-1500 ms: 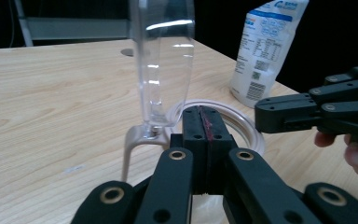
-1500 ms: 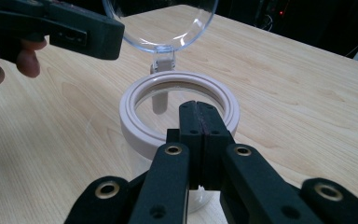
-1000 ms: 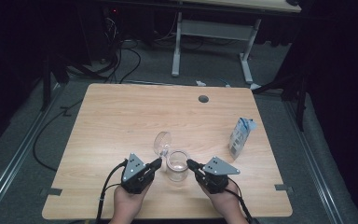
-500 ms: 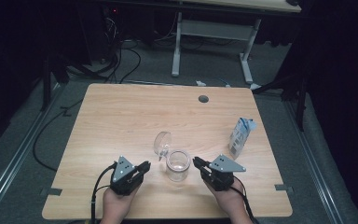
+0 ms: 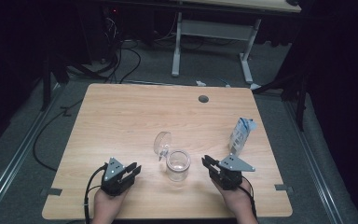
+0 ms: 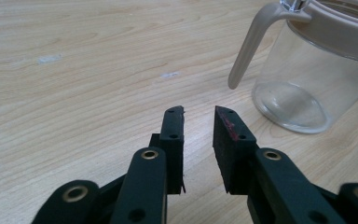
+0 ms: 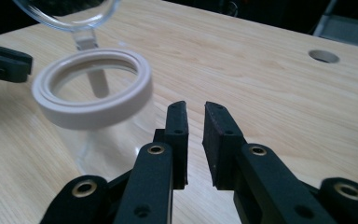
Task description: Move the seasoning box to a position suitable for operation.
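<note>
A clear glass jar (image 5: pixel 177 164) with a beige rim and handle stands near the table's front middle, its clear lid (image 5: pixel 162 142) flipped up. My left gripper (image 5: pixel 134 169) lies left of the jar and apart from it. In the left gripper view its jaws (image 6: pixel 198 112) have just been opening and hold nothing, with the jar (image 6: pixel 307 79) off to the upper right. My right gripper (image 5: pixel 207 162) sits right of the jar. Its jaws (image 7: pixel 195 106) have also just been opening, with a narrow empty gap, and the jar (image 7: pixel 93 88) is to their left.
A small blue and white carton (image 5: pixel 241 135) stands upright at the right of the table (image 5: pixel 121 116), behind the right gripper. A round cable hole (image 5: pixel 203 99) sits near the far edge. Bare wood stretches across the far half.
Both grippers have drawn back from the jar, the left one outward to the left and toward the front edge. Both pairs of jaws have parted slightly.
</note>
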A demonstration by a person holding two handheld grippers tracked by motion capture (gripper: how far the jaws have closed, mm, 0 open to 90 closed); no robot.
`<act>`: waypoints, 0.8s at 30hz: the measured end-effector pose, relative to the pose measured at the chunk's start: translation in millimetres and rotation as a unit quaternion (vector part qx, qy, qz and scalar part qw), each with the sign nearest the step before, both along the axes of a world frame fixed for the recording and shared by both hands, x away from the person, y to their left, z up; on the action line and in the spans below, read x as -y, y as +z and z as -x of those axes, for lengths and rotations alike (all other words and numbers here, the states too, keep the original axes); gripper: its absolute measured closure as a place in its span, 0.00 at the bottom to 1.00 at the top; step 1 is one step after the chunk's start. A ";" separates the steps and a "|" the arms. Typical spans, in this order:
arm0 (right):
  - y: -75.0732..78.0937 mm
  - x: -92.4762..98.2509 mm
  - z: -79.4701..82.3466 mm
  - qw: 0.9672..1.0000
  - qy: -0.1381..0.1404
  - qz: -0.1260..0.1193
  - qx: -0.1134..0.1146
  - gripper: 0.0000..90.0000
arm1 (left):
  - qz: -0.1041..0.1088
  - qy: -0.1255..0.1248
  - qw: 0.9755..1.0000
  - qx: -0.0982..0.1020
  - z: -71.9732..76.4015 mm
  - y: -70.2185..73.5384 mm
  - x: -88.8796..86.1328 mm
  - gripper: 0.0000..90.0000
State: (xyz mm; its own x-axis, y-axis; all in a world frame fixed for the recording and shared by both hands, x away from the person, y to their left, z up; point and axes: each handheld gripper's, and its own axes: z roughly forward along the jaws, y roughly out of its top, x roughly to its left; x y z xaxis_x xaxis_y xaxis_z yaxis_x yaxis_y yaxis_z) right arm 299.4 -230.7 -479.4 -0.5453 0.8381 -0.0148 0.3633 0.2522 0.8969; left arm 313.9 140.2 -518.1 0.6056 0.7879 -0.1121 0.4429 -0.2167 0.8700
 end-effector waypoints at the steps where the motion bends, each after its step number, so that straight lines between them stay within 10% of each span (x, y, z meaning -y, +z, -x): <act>1: -0.7 2.0 0.6 1.000 -0.004 0.001 -0.001 0.88 | -0.002 -0.001 1.000 -0.002 -0.2 0.0 0.0 0.80; 24: -0.6 74.4 17.9 0.995 -0.102 0.012 0.007 0.68 | -0.020 0.002 1.000 -0.004 -3.4 -0.9 -6.4 0.73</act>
State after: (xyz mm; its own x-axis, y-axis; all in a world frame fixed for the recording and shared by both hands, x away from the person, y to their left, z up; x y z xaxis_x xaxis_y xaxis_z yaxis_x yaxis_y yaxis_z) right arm 281.5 -305.1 -480.0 -0.3631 0.9308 -0.0425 0.3958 0.1954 0.8973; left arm 317.4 146.6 -519.0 0.6009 0.7948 -0.0853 0.4510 -0.2490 0.8571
